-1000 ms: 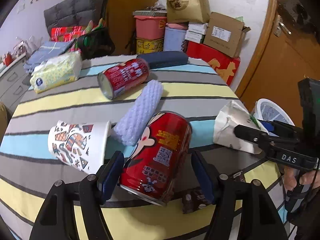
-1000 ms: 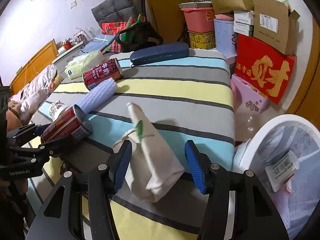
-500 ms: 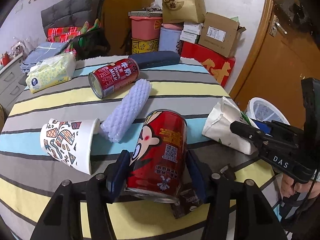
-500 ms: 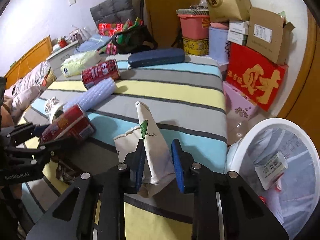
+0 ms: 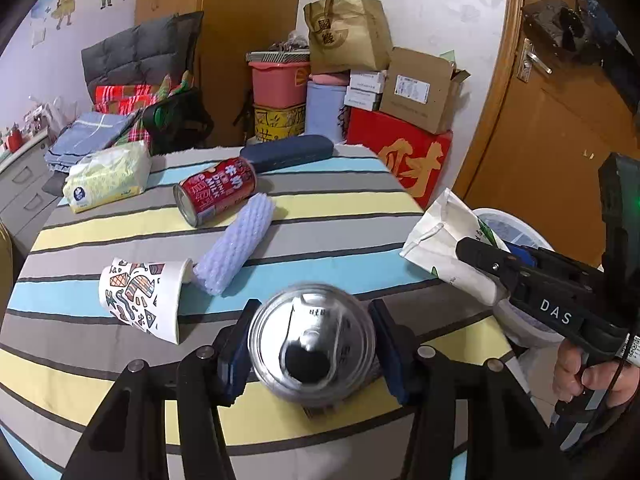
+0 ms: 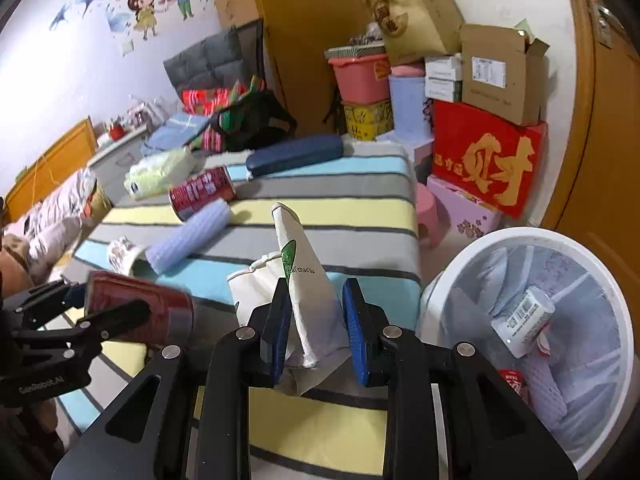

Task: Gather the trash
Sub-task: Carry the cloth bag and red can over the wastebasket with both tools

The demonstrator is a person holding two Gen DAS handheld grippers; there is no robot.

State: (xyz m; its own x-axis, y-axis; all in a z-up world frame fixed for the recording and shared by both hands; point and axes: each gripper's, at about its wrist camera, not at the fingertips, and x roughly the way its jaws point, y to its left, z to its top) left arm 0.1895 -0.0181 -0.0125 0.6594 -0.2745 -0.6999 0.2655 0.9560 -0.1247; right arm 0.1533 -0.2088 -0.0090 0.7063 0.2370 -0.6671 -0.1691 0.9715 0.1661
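Gripping a red can (image 5: 312,340) end-on in the left hand-held gripper (image 5: 312,350), blue pads pressed to both sides, silver top with its open mouth facing the camera, raised over the near edge of the striped table (image 5: 340,204). Pinching a white paper bag (image 6: 308,280) in the right hand-held gripper (image 6: 316,320), left pad against the bag, right pad just beside it, bag upright and crumpled above the table's right edge. Sitting on the floor just right of the table, a white trash bin (image 6: 532,236) with a lined inside and a small carton (image 6: 520,320). Lying farther out on the table: a patterned paper cup (image 5: 140,296) on its side, touching a lilac foam sleeve (image 5: 240,244); beyond, a second red can (image 5: 216,192) on its side, a tissue pack (image 5: 108,176), a dark blue case (image 5: 288,152).
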